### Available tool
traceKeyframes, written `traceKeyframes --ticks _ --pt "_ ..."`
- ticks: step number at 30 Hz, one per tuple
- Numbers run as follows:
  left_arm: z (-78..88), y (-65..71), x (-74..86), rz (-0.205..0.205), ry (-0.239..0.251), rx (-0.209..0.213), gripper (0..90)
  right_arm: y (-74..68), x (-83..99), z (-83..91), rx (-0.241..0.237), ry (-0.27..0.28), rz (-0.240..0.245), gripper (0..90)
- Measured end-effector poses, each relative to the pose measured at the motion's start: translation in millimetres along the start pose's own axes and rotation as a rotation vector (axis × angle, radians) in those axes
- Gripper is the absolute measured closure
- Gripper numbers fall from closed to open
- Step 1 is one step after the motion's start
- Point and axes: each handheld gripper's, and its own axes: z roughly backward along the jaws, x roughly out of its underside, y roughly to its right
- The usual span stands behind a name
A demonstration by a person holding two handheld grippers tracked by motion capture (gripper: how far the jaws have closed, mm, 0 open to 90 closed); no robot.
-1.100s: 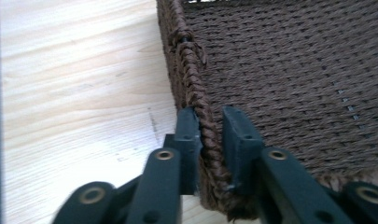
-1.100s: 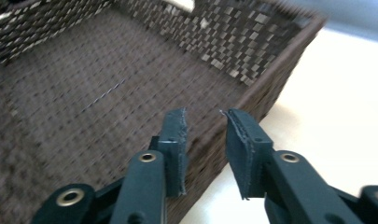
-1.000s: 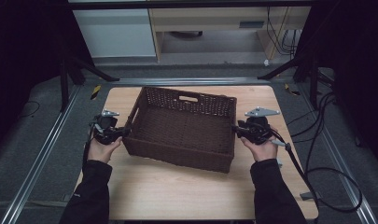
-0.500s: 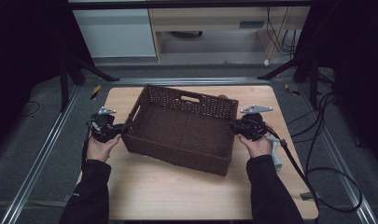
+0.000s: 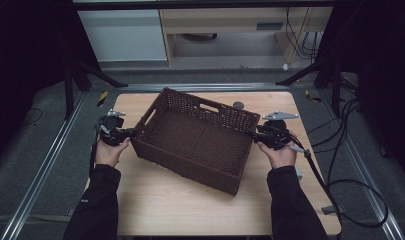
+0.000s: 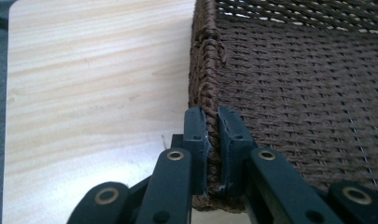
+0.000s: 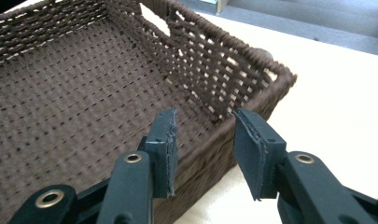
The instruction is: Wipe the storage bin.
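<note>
A dark brown woven basket point(image 5: 195, 140) lies askew on the wooden table point(image 5: 190, 210), with nothing in it. My left gripper point(image 5: 132, 132) is shut on the rim of its left end; in the left gripper view the pads point(image 6: 196, 135) pinch the braided edge of the basket point(image 6: 294, 93). My right gripper point(image 5: 257, 134) sits at the basket's right end. In the right gripper view its jaws point(image 7: 203, 149) straddle the rim of the basket point(image 7: 84, 93) with a gap on both sides; they have just been opening.
A small grey round object point(image 5: 238, 105) lies on the table just behind the basket. Black cables point(image 5: 350, 150) trail off the table's right side. Metal rails run along both sides, and a cabinet stands beyond the far edge.
The basket has turned further clockwise on the table, its near right corner swinging toward the person. Both hands have stayed almost where they were.
</note>
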Motion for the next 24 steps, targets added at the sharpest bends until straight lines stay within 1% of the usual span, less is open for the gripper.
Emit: traceKeyframes --ticks 1,3,4,5,6,7,8,9,10,13,16,18,21,24 --pt "-1.4 -1.7 -1.7 0.003 0.0 0.002 82.2 0.7 -0.2 -2.7 -0.001 0.001 0.0 60.6" --pt "-3.3 -2.5 -4.5 0.001 -0.004 -0.006 82.0 0.5 1.0 -7.6 0.003 -0.015 -0.002 61.7" --pt "-3.3 -1.8 -5.3 0.0 -0.006 -0.011 81.7 -0.3 2.2 -9.3 0.018 -0.021 0.011 62.4" --pt "-3.0 -0.8 -5.5 -0.002 -0.006 -0.017 81.4 -0.9 3.2 -8.9 0.02 -0.015 0.017 62.7" --pt "-2.4 -0.1 -5.5 -0.004 -0.005 -0.023 79.6 -0.9 3.9 -8.2 0.019 -0.015 0.018 63.5" --pt "-1.0 0.4 -5.7 0.0 -0.008 -0.029 75.4 -1.1 4.4 -7.3 0.019 -0.017 0.011 64.3" --pt "1.4 0.6 -5.6 0.006 -0.009 -0.033 69.6 -1.1 5.4 -5.3 0.005 -0.015 -0.002 65.7" --pt "6.4 1.2 -5.2 0.008 0.006 -0.045 67.2 -1.2 6.4 -3.8 0.001 -0.016 -0.002 65.7" --pt "9.5 1.7 -5.0 0.009 0.016 -0.048 64.3 -2.3 7.8 -1.2 -0.004 -0.019 -0.001 65.6" --pt "22.6 4.8 -4.0 0.007 0.037 -0.059 59.7 -5.0 12.1 5.6 -0.017 -0.021 0.005 65.2" --pt "32.1 11.6 -0.2 0.009 0.067 -0.035 56.4 -8.8 17.9 13.1 -0.031 -0.014 0.004 64.6" --pt "34.4 19.0 2.8 0.006 0.076 -0.022 54.0 -12.1 21.2 17.5 -0.034 -0.009 0.008 64.4" --pt "33.1 30.8 5.9 0.002 0.078 -0.007 50.6 -16.5 24.0 22.6 -0.035 -0.012 0.016 64.0" --pt "29.4 39.6 6.3 -0.004 0.078 -0.008 48.5 -17.7 24.3 25.0 -0.041 -0.016 0.025 62.9"
